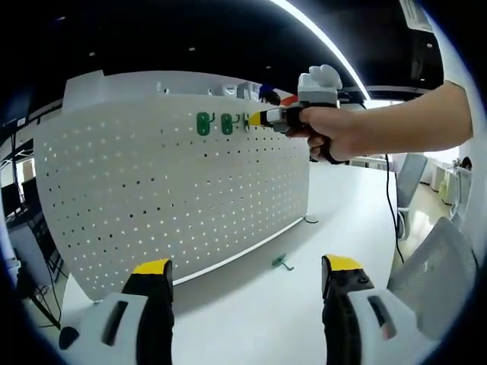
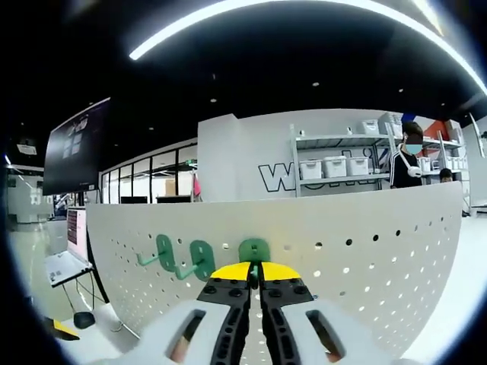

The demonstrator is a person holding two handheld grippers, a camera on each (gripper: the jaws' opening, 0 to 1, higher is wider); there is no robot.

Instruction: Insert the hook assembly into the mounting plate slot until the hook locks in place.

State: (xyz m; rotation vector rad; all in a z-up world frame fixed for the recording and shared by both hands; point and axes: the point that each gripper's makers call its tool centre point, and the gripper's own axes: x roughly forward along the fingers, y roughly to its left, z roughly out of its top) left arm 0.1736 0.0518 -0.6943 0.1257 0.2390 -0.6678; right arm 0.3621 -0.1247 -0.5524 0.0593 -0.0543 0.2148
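A white pegboard (image 1: 175,182) stands upright on the white table (image 1: 342,213). Two green hooks (image 1: 203,123) hang near its top edge. A hand holds my right gripper (image 1: 255,118) against the board beside them, with a third green hook (image 1: 245,120) at its yellow tips. From the right gripper view, that gripper (image 2: 254,271) is shut on the green hook (image 2: 253,249), which is pressed to the pegboard (image 2: 365,243); the two mounted hooks (image 2: 199,257) sit to its left. My left gripper (image 1: 247,266) is open, low over the table. A loose green hook (image 1: 282,262) lies on the table in front of the board.
A grey chair (image 1: 434,266) stands at the table's right edge, and a black cable (image 1: 392,198) hangs near it. Behind the board are a laptop (image 2: 65,266), a dark monitor (image 2: 76,144), shelves with bins (image 2: 335,167) and a standing person (image 2: 411,156).
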